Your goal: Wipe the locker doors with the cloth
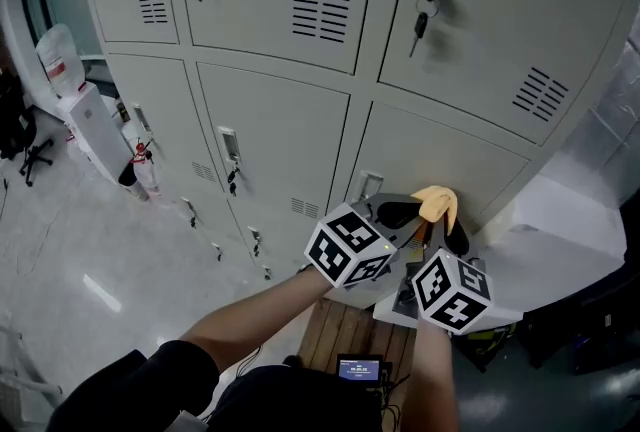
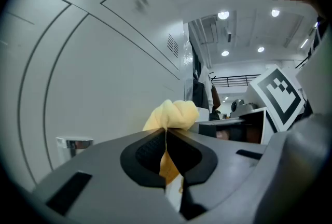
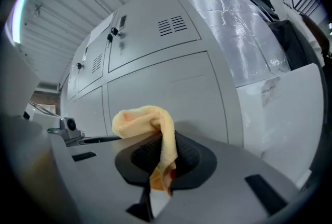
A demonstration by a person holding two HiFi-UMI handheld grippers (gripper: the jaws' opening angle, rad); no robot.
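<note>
Bank of grey lockers [image 1: 300,40], seen steeply from above. The door concerned is the lower right locker door [image 1: 440,155], with its chrome handle [image 1: 368,185] at its left edge. It lies on the far side of both claws.

The yellow cloth [image 1: 437,203] is bunched into a wad with no clear long axis and sits between the claws and this door, just right of the handle. Whether it already touches the panel cannot be told.

The left claw [image 1: 402,214] enters from the left, forearm angled across the body. Its jaws are pressed together on a fold of the cloth, and the wad stands beyond their tips towards the door.

The right claw [image 1: 452,238] comes up from the near side, forearm nearly straight, and pinches a hanging fold of the same cloth, which drapes over its tips.

Neither claw is clearly nearer the door. Judged from this pose, the next move is a short push away from the person to bring the wad against the panel.
</note>
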